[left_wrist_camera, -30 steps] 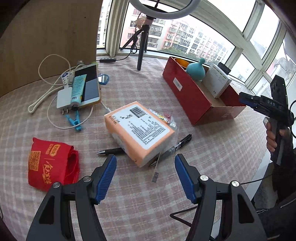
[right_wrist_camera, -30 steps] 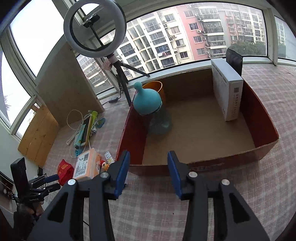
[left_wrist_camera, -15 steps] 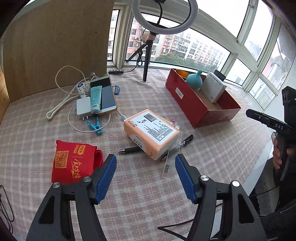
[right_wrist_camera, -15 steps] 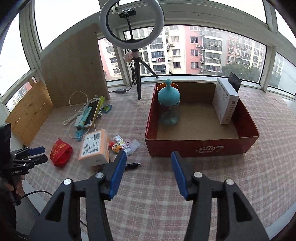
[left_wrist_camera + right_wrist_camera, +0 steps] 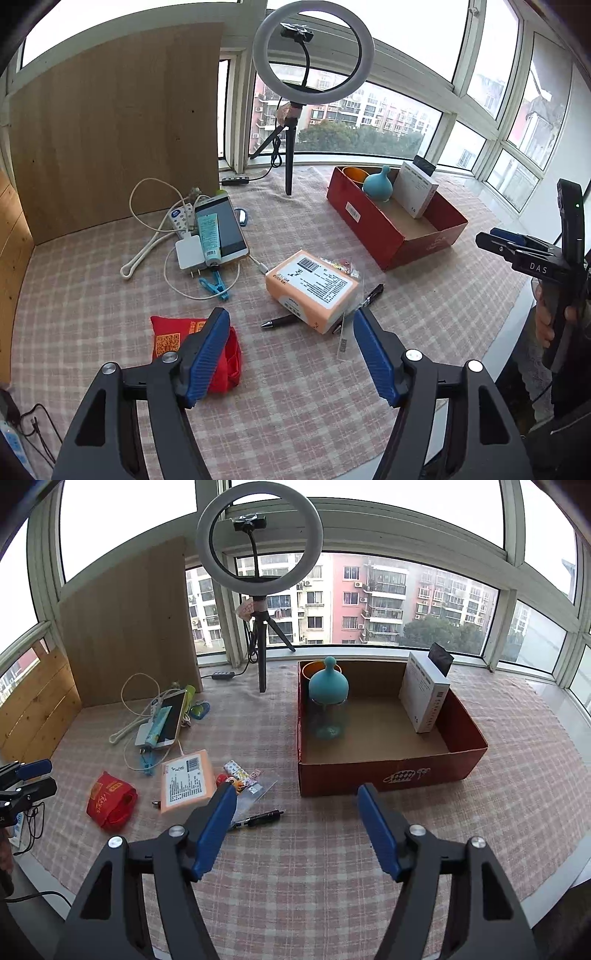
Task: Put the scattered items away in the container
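Container: red cardboard box (image 5: 391, 775), open-topped, right of centre on the checked tablecloth (image 5: 332, 867); already inside it stand a teal bulb-capped clear bottle (image 5: 328, 686) at its far left, an orange cup (image 5: 351, 173) behind that, and an upright white carton (image 5: 424, 694) at its far right. Outstanding, all left of the box: orange tissue pack with white label (image 5: 312, 290), clear packet of small trinkets (image 5: 240, 775), black pen (image 5: 264, 816), red fabric pouch (image 5: 110, 801) and, farther left, a gold phone (image 5: 223, 229) lying among a teal tube, white charger and cables. Left gripper (image 5: 291, 354): blue pads spread, nothing between them, raised above the near cloth; over the last second its jaws have been opening and it has drawn up and back from the tissue pack. Right gripper (image 5: 297, 827): jaws likewise opening, empty, now pulled back from the box to its near side. Judgement: a deposit looks finished; both tools are free, most items still await collection.
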A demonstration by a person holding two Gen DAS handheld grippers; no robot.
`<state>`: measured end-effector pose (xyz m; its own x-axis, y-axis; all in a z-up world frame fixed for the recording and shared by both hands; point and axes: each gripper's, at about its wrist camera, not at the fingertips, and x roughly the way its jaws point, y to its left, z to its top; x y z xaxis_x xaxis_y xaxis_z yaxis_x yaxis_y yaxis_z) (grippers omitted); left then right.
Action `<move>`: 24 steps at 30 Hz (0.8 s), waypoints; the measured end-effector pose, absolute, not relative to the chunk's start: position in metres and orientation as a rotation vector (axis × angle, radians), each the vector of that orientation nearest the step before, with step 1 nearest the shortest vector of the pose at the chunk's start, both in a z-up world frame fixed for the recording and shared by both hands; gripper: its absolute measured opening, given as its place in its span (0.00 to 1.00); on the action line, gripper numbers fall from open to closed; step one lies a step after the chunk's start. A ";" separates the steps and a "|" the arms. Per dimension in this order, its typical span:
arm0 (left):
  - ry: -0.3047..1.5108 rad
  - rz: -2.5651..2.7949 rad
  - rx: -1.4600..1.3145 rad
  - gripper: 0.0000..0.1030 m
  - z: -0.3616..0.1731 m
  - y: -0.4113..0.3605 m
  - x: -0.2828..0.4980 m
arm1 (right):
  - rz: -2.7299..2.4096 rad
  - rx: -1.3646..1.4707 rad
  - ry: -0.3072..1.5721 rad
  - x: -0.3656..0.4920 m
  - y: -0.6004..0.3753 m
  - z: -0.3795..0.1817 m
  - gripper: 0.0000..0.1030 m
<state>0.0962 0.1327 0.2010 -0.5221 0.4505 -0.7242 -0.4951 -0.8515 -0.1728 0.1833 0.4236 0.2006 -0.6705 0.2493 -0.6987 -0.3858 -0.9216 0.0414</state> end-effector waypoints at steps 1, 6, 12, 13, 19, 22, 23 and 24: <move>0.071 2.339 -1.092 0.65 0.201 0.137 0.094 | 2.574 -1.036 0.265 0.184 0.423 0.201 0.65; 0.063 2.310 -1.029 0.67 0.212 0.171 0.084 | 2.548 -1.010 0.263 0.186 0.430 0.209 0.65; 0.070 2.277 -0.910 0.76 0.247 0.226 0.076 | 2.482 -0.943 0.225 0.186 0.445 0.226 0.67; 0.074 2.270 -0.901 0.76 0.252 0.236 0.073 | 2.477 -0.928 0.220 0.186 0.447 0.230 0.68; 0.138 2.331 -0.891 0.77 0.274 0.285 0.054 | 2.432 -0.843 0.194 0.176 0.469 0.254 0.74; 0.144 2.323 -0.906 0.77 0.278 0.303 0.046 | 2.426 -0.820 0.203 0.172 0.479 0.263 0.74; 0.131 2.305 -0.914 0.77 0.278 0.308 0.044 | 2.426 -0.813 0.205 0.170 0.481 0.265 0.74; 0.116 2.287 -0.925 0.77 0.278 0.312 0.042 | 2.424 -0.809 0.200 0.168 0.483 0.266 0.75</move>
<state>0.0420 0.3117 0.2777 -0.5326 0.5450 -0.6476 -0.6077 -0.7788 -0.1556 0.1684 0.4831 0.2660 -0.6541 0.4717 -0.5913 -0.5623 -0.8261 -0.0371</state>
